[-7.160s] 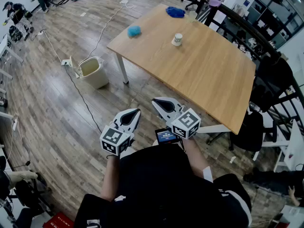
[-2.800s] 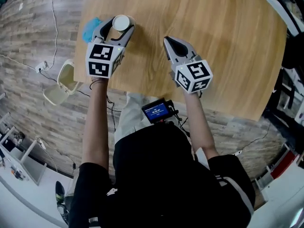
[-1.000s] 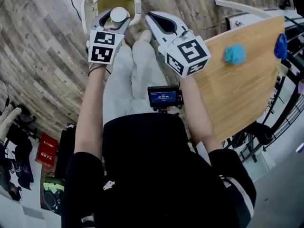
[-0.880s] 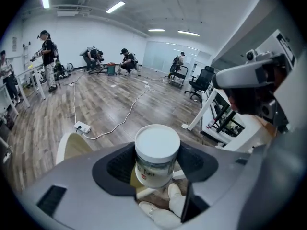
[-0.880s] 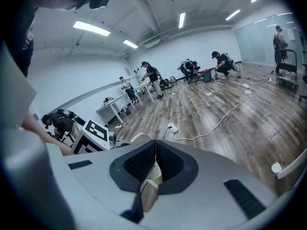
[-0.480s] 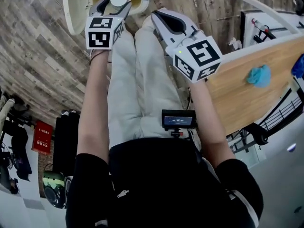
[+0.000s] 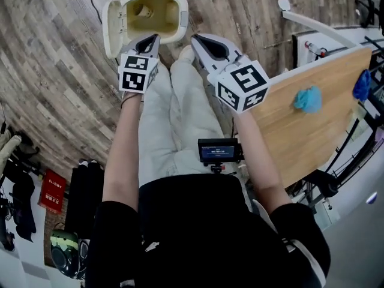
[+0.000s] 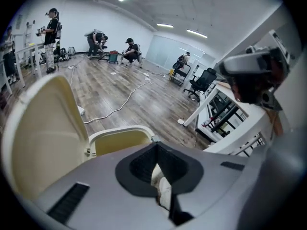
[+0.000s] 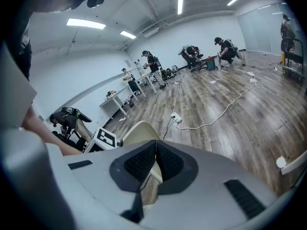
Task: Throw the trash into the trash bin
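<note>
Table (image 7: 300, 143) at right holds blue wad (image 7: 309, 99): probably next trash; calls for turn back, reach with jaws opened. Trash bin (image 7: 183, 20) open under both tools. Left gripper (image 7: 148, 41): jaws just closed, together, nothing between. Right gripper (image 7: 202, 41): jaws together, empty. Cup (image 7: 142, 9) lies inside bin, so drop looks done. Cup shows only in head view; left gripper view gives just bin rim and lid.
</note>
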Demonstrator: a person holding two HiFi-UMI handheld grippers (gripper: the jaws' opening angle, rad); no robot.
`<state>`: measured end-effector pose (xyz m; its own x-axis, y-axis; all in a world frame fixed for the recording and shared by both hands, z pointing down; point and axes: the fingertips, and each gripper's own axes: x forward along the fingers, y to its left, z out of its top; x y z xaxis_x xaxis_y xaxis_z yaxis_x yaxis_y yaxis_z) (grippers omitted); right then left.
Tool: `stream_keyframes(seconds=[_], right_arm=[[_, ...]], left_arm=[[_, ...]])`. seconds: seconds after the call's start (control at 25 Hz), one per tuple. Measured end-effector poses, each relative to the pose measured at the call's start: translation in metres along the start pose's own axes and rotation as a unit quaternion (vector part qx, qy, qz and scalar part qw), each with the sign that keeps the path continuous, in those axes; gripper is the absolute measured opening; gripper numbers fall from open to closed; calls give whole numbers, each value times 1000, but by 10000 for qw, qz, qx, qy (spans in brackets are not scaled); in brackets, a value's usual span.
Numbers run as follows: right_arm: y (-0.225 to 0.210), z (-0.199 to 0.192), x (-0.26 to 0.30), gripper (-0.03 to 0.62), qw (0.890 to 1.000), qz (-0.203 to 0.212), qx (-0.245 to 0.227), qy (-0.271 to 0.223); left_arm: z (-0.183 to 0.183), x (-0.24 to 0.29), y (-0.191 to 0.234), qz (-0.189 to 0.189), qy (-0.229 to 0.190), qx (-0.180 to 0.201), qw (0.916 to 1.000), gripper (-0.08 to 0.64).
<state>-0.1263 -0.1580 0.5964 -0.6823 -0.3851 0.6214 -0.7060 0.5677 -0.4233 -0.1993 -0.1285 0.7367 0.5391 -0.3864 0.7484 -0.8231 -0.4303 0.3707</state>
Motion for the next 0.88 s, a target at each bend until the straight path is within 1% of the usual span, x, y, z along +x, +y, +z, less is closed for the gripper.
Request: stream_keyframes(seconds=[0.08,0.16,0.24,0.36,0.4,0.48,0.52,0.56,0.64,0.72,0.8,0.88], right_arm=[[10,36,-11,-2,9995,-41,-190,-236],[22,80,-25,-2,9976,-98,-395,-554],[39,113,-49,-2,9956,-144,-528,-765],[76,131,-97,-2,9942,-90,-605,-882],[88,138,-107,-2,9935,-48,-624,-951],[106,162,-115,-2,9908,33,-688,-1167],[114,175,-117,-2,9891,103,-740,-1271],[124,186,-119,-2,9873,201,-815,-1348],[151,197,-129,-2,9830,431,-1055,-1442],[177,208,-143,-2,9743,649,-1427,-1617],[195,226,-159,-2,9614,812,-1810,-1908],[208,246,-172,-2,9511,878,-2047,-2139]], left_arm=[[19,-28,-19,-174,-164,180,9996,6],[47,-67,-33,-269,-483,361,9978,6],[61,-110,-53,-345,-664,552,9957,6],[55,-180,-100,-540,-716,860,9923,6],[64,-204,-109,-603,-824,1012,9896,6],[105,-243,-107,-652,-1193,1453,9800,6],[128,-260,-103,-610,-1411,1651,9742,6],[148,-277,-100,-530,-1630,1769,9692,6],[174,-311,-101,-324,-2007,1857,9614,6],[196,-339,-107,-92,-2342,1988,9516,6],[221,-361,-115,90,-2683,2131,9394,8],[243,-381,-123,82,-2974,2212,9287,6]])
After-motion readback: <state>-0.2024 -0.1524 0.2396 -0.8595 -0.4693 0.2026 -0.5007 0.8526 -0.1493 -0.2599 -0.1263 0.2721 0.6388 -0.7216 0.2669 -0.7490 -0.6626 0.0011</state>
